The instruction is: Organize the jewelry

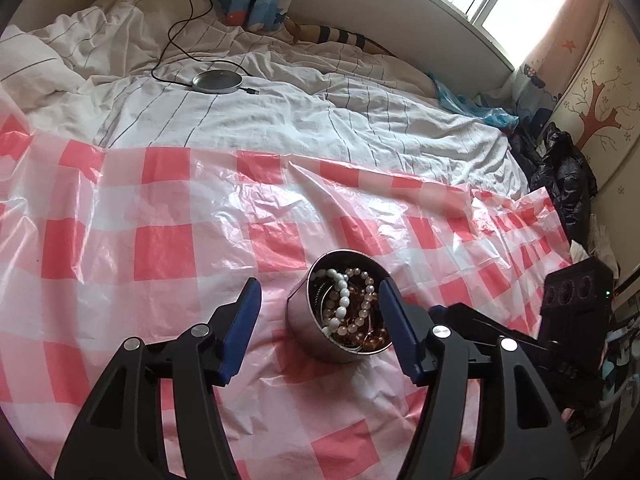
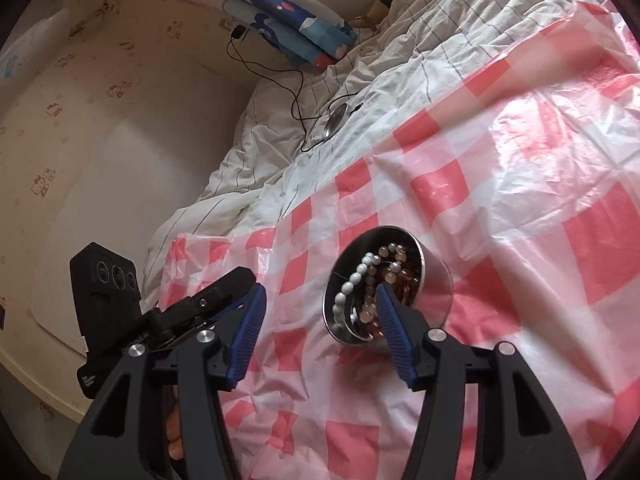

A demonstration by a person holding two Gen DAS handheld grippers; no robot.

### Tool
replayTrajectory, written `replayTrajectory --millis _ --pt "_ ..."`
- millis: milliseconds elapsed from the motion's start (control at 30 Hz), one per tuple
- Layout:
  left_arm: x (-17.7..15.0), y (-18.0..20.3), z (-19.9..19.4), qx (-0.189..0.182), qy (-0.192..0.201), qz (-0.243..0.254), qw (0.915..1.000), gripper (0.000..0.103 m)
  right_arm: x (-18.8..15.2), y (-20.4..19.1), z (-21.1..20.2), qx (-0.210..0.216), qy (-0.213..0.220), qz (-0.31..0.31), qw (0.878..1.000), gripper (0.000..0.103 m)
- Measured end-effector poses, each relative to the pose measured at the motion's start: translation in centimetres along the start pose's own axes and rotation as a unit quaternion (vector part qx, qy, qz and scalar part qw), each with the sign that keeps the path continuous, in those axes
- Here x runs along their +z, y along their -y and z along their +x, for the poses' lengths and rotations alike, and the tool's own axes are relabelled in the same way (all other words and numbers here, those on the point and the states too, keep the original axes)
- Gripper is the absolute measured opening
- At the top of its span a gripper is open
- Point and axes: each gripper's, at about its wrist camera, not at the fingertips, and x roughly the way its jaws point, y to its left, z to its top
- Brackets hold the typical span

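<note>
Fingers spread wide on both sides: the left gripper (image 1: 320, 332) hangs open over a round metal tin (image 1: 316, 344), holding nothing, and the right gripper (image 2: 320, 332) is open too, empty. The tin (image 2: 434, 280) sits on the pink checked plastic sheet (image 1: 160, 240), and inside it a white bead string (image 1: 342, 304) lies tangled with amber beads (image 1: 360, 320).

We look down close from both wrists, left toward the window, right toward the headboard corner, sharing the round steel tin of beads (image 1: 335, 309) (image 2: 390, 284) on the bed.
</note>
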Motion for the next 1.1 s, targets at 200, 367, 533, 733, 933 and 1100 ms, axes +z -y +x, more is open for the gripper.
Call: replayTrajectory --millis 200,367,533,733,933,1100 --pt "-3.5 1.4 -1.5 0.048 0.007 0.046 0.9978 0.072 -4.8 0.7 -4.5 -0.123 -0.024 -0.029 0.992 0.071" --pt "-6.6 2.6 -4.0 0.091 0.027 0.085 0.9918 0.082 -8.0 0.0 -7.1 -0.22 -0.027 -0.07 0.973 0.079" --pt "-9.2 2.4 -6.8 0.118 0.049 0.082 0.9884 0.088 -9.7 -3.0 -8.3 -0.26 0.004 -0.12 0.958 0.088" --pt "-11.0 3.5 -9.3 0.151 0.089 0.115 0.9778 0.094 -11.3 -6.9 -6.7 -0.274 0.034 -0.166 0.947 0.092" --pt "-11.7 3.5 -10.4 0.166 0.104 0.119 0.9734 0.095 -12.2 -8.4 -6.0 -0.284 0.088 -0.192 0.935 0.095" --pt "-11.9 3.0 -10.0 0.185 0.102 0.128 0.9689 0.095 -11.3 -7.8 -7.0 -0.279 0.132 -0.163 0.937 0.095"
